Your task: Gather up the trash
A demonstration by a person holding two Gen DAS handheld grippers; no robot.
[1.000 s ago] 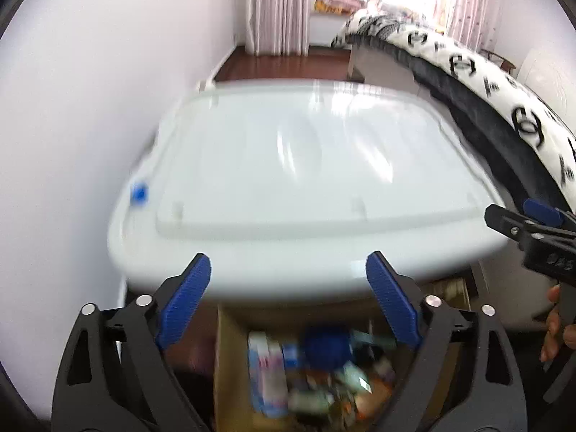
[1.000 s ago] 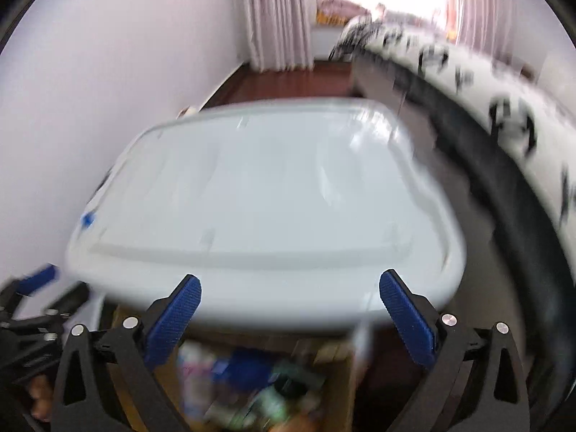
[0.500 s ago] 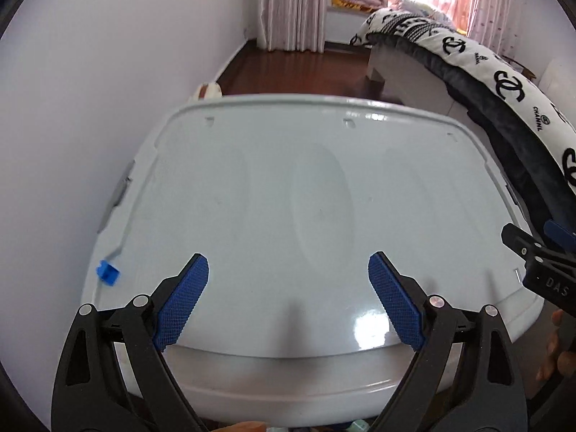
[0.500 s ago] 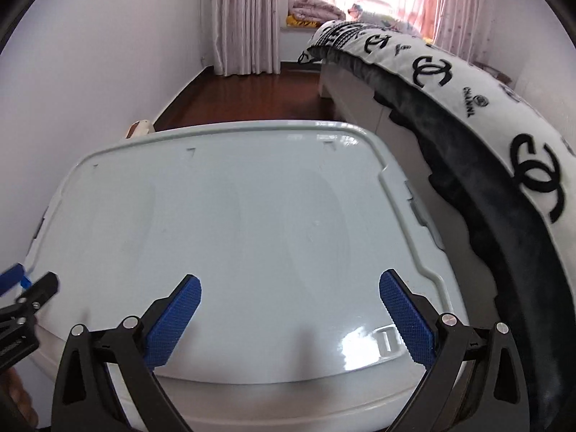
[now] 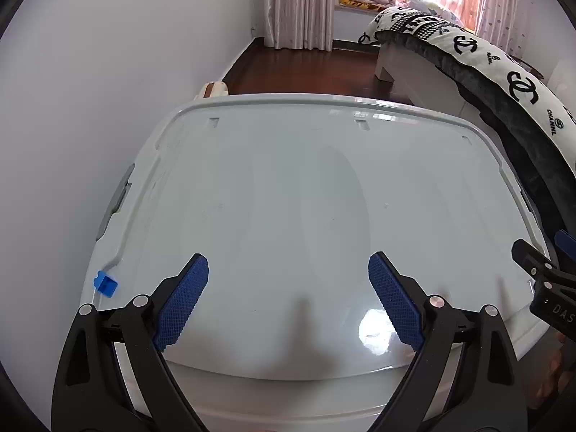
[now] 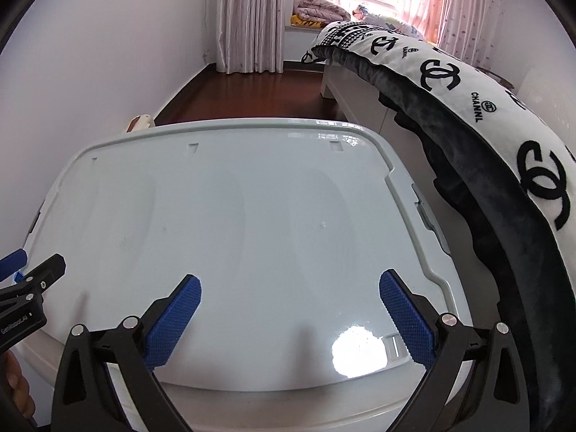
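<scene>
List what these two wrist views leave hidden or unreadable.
- Inside of the white bin: its shut lid covers it in both views.
- Right gripper in the left view: cut off by the frame edge.
- Small blue piece on the lid's left corner: too small to identify.

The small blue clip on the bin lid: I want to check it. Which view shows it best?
Left wrist view: the blue clip sits unobstructed at the white lid's left edge. In the right wrist view, the left gripper mostly hides it.
</scene>
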